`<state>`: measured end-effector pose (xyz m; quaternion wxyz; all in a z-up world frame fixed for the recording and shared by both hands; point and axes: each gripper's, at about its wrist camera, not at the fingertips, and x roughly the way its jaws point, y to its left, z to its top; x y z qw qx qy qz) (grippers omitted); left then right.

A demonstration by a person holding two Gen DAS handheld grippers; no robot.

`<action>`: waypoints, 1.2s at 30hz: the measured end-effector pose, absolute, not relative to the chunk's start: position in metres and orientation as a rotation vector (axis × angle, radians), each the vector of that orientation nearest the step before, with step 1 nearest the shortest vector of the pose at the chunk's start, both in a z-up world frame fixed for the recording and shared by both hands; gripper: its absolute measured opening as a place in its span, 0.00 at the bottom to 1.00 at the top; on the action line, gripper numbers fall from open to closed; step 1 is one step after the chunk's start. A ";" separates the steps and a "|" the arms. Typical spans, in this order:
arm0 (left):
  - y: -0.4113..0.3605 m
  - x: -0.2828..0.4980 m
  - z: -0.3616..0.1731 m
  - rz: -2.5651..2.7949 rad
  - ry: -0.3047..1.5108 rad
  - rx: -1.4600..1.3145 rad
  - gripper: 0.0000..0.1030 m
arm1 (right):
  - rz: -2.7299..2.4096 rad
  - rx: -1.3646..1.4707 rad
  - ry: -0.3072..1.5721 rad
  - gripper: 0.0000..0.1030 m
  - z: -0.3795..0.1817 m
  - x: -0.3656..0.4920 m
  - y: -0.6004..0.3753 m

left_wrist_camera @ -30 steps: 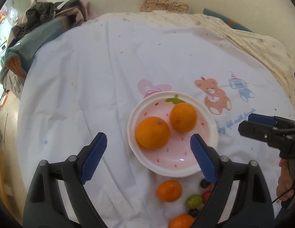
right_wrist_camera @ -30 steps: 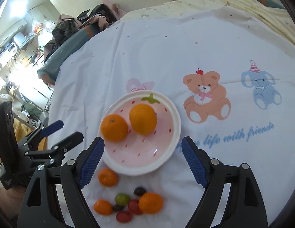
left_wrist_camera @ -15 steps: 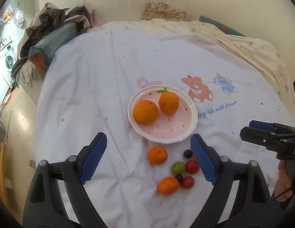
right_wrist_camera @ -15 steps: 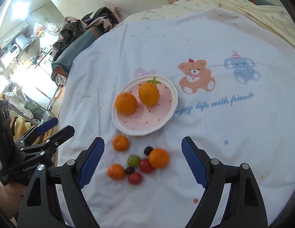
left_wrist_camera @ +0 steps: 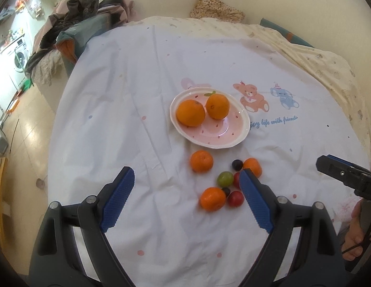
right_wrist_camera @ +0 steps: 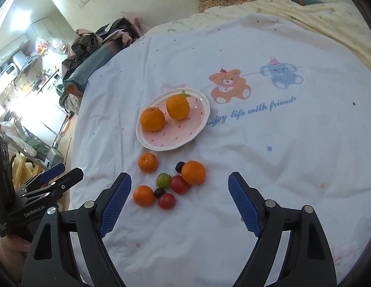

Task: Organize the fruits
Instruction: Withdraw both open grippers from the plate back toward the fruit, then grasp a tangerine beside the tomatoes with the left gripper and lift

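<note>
A pink strawberry plate [left_wrist_camera: 216,138] [right_wrist_camera: 161,142] on the white sheet holds two oranges [left_wrist_camera: 190,113] [right_wrist_camera: 152,119]. In front of it lie three mandarins [left_wrist_camera: 201,161] [right_wrist_camera: 193,172], a green grape [left_wrist_camera: 225,178] [right_wrist_camera: 164,179], red tomatoes [left_wrist_camera: 235,198] [right_wrist_camera: 166,201] and dark grapes. My left gripper [left_wrist_camera: 185,189] is open and empty, above the sheet just left of the loose fruit. My right gripper [right_wrist_camera: 179,197] is open and empty, near the loose fruit.
The white sheet with a bear and elephant print [right_wrist_camera: 229,86] covers a bed. A pile of clothes [left_wrist_camera: 85,21] lies at the far left edge. A patterned pillow [left_wrist_camera: 216,12] sits at the back by the wall. The floor drops off at the left.
Both grippers have pulled back and up from the plate. The loose fruit, at the frame's bottom before, now lies between the fingers. No fruit has moved.
</note>
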<state>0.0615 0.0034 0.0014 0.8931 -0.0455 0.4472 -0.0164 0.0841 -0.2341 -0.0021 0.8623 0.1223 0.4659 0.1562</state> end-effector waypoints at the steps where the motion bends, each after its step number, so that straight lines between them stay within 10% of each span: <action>1: 0.004 0.062 -0.003 -0.032 0.938 -0.095 0.85 | 0.324 0.272 0.986 0.83 -0.006 0.084 -0.236; 18: -0.027 0.080 -0.098 -0.130 1.265 0.028 0.84 | 0.151 0.372 0.998 0.83 -0.020 0.101 -0.269; 26: -0.060 0.101 -0.115 -0.249 1.280 0.151 0.45 | 0.174 0.350 1.027 0.83 -0.025 0.107 -0.261; 36: -0.066 0.103 -0.115 -0.273 1.253 0.164 0.35 | 0.184 0.340 1.063 0.83 -0.034 0.110 -0.258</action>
